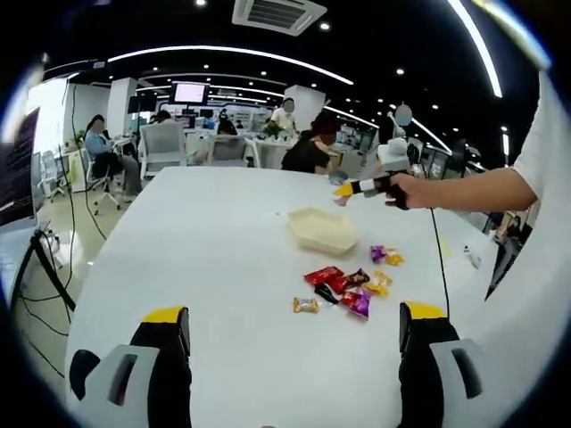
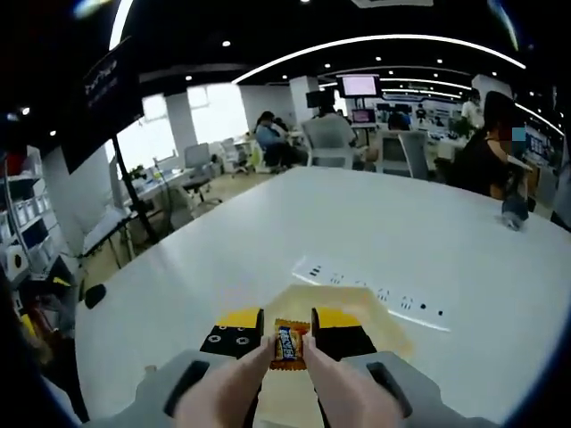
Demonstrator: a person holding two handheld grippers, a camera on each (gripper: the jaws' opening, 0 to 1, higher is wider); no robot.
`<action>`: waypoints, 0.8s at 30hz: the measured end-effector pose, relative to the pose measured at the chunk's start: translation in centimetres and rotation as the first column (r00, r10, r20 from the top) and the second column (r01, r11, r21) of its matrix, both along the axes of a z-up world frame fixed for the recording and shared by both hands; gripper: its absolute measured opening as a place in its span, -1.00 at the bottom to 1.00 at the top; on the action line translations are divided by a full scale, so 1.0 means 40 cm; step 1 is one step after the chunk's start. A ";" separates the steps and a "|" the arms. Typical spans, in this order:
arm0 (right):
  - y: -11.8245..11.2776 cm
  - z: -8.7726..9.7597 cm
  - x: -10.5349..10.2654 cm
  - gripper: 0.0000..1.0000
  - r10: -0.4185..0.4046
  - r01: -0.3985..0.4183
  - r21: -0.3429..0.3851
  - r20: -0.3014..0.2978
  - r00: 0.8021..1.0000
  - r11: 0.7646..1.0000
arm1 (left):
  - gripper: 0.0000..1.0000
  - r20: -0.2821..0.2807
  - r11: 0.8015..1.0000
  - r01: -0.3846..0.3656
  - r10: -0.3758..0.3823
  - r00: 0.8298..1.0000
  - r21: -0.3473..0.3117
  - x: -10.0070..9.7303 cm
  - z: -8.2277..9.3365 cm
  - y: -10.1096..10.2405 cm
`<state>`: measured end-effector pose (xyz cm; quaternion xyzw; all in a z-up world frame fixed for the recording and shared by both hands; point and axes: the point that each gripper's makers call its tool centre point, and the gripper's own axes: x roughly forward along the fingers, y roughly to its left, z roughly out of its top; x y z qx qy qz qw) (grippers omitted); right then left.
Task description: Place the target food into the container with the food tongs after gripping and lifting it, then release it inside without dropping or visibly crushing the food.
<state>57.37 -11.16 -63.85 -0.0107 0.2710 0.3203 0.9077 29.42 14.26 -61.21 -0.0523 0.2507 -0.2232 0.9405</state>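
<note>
One candy (image 2: 287, 345) pinched between right gripper (image 2: 287, 332) fingertips (image 2: 234, 332) — above container (image 2: 393, 332)

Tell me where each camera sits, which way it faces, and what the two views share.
Left gripper view: rides on the left gripper, held low over the white table, facing the container, the pile of wrapped sweets and the right gripper on the person's arm.
Right gripper view: rides on the right gripper, looking down past a wrapped sweet held over the container; fingers show.
Shared: table, container, office behind.
</note>
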 end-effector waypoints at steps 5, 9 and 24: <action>0.014 -0.050 -0.003 -0.60 -0.002 0.002 0.001 -0.047 0.999 1.000 | 0.96 -0.017 0.999 -0.040 0.041 0.999 0.005 -0.017 -0.011 0.026; 0.017 -0.062 -0.002 -0.60 -0.005 0.006 0.005 -0.060 0.998 1.000 | 0.95 -0.026 0.998 -0.058 0.058 0.998 0.007 -0.021 -0.017 0.035; 0.023 -0.073 -0.010 -0.50 0.008 -0.007 0.012 -0.063 0.998 1.000 | 0.95 -0.028 0.997 -0.078 0.078 0.997 0.011 -0.020 -0.014 0.041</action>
